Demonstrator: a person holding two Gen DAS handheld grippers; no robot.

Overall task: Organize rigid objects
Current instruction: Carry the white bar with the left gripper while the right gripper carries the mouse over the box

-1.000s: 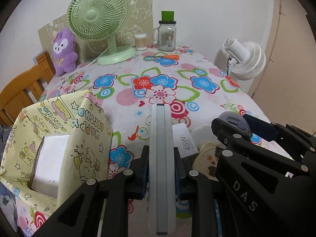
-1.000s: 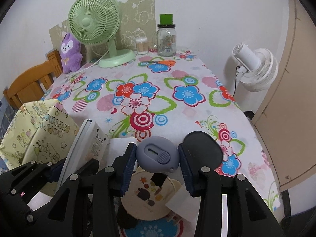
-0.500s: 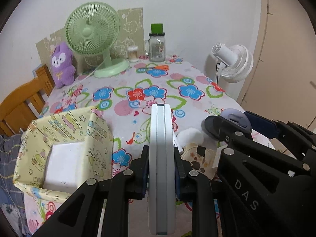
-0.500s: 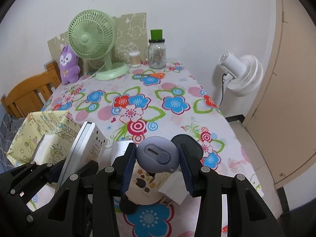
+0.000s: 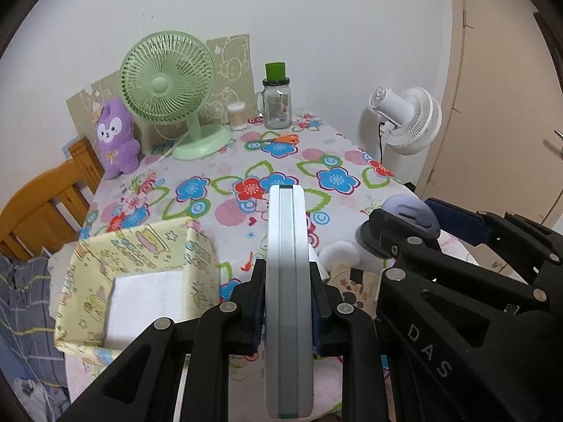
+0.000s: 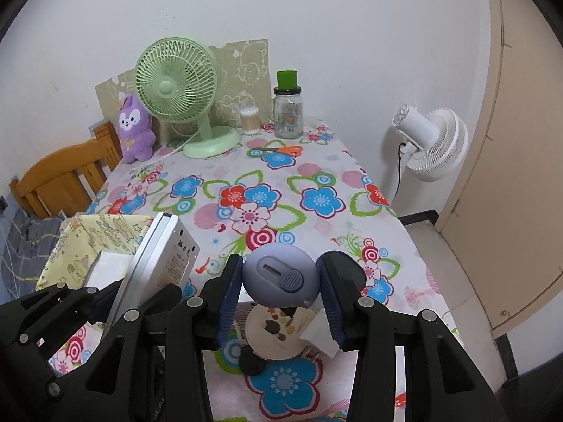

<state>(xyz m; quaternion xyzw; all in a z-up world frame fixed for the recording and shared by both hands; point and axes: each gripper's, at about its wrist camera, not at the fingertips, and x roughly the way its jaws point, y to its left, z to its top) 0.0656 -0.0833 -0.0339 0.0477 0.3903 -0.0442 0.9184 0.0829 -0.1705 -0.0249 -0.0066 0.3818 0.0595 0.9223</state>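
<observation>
Above the floral table, left jaws pinching white slab, right jaws pinching grey puck

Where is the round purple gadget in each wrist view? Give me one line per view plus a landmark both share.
Left wrist view: the round purple gadget sits at right of centre, seen side-on, held in the right claw.
Right wrist view: it sits at lower centre, face-on, clamped between the blue pads.
Shared landmark: the green desk fan at the table's far end, upper left in both.
</observation>
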